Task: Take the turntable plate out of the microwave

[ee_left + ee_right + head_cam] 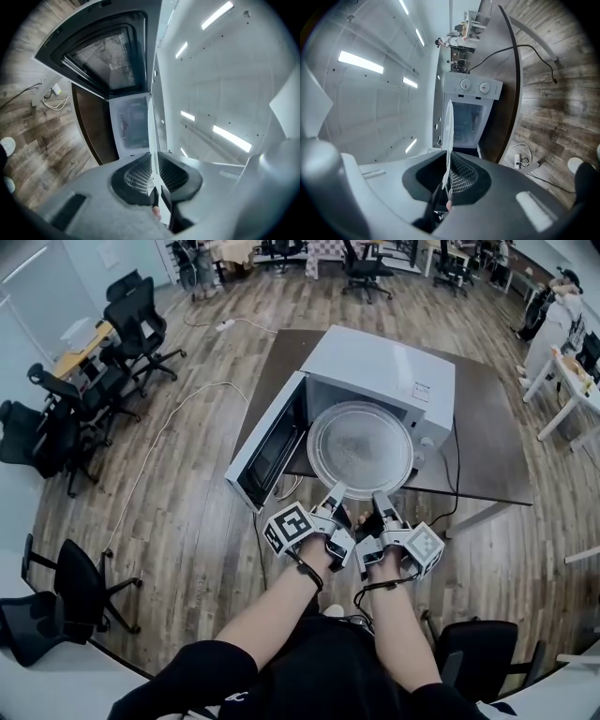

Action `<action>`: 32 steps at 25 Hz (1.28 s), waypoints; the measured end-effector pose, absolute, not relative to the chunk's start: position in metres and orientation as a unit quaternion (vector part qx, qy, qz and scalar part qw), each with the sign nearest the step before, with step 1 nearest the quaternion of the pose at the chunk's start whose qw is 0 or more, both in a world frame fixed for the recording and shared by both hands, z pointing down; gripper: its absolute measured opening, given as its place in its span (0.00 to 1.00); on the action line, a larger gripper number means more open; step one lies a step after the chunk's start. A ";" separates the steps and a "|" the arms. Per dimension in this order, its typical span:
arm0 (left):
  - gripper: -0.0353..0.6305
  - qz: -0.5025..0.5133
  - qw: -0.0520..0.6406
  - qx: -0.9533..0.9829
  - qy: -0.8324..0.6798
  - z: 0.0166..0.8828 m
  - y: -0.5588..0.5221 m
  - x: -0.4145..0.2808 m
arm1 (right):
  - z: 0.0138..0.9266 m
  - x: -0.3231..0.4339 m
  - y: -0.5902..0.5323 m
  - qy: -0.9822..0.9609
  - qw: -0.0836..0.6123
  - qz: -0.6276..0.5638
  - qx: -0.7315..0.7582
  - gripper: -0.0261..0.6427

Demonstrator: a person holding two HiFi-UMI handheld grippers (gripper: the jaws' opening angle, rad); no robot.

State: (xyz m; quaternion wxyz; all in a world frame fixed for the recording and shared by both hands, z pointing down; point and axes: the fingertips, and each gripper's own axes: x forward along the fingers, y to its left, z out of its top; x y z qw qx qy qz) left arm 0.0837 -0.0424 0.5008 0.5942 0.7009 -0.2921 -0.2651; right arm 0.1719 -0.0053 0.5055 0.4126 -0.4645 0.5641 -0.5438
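Observation:
The round clear glass turntable plate (361, 448) hangs level in front of the white microwave (380, 371), outside its open cavity. My left gripper (336, 495) is shut on the plate's near rim at the left, and my right gripper (381, 497) is shut on the same rim just to its right. In the left gripper view the plate (151, 136) runs edge-on between the dark ribbed pads of the left gripper (153, 164). The right gripper view shows the plate (448, 124) edge-on too, pinched by the right gripper (446, 176), with the empty cavity (464, 124) beyond.
The microwave door (267, 442) swings open to the left. The microwave stands on a dark brown table (487, 442) with a black cable (456, 474) at its right. Office chairs (122, 334) crowd the left, another chair (473, 652) sits by my right side, and a white cord (159, 442) crosses the wood floor.

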 end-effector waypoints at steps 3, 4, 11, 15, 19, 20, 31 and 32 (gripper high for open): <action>0.11 -0.257 0.587 0.707 -0.299 0.487 -0.043 0.082 | 0.497 0.170 -0.006 0.567 0.414 -0.543 -0.461 0.09; 0.11 -0.257 0.584 0.710 -0.298 0.482 -0.044 0.082 | 0.491 0.169 -0.006 0.568 0.417 -0.541 -0.459 0.09; 0.11 -0.274 0.577 0.714 -0.284 0.455 -0.062 0.090 | 0.460 0.178 -0.025 0.582 0.422 -0.521 -0.460 0.09; 0.12 -0.273 0.577 0.716 -0.282 0.444 -0.080 0.095 | 0.448 0.183 -0.042 0.579 0.426 -0.520 -0.461 0.09; 0.12 -0.271 0.582 0.714 -0.279 0.437 -0.099 0.103 | 0.442 0.191 -0.060 0.574 0.427 -0.518 -0.469 0.09; 0.12 -0.272 0.584 0.713 -0.276 0.435 -0.106 0.105 | 0.440 0.193 -0.066 0.574 0.427 -0.517 -0.470 0.09; 0.13 -0.259 0.602 0.711 -0.255 0.435 -0.168 0.130 | 0.439 0.218 -0.125 0.561 0.428 -0.507 -0.495 0.09; 0.12 -0.257 0.603 0.711 -0.253 0.435 -0.173 0.132 | 0.438 0.220 -0.130 0.560 0.428 -0.507 -0.497 0.09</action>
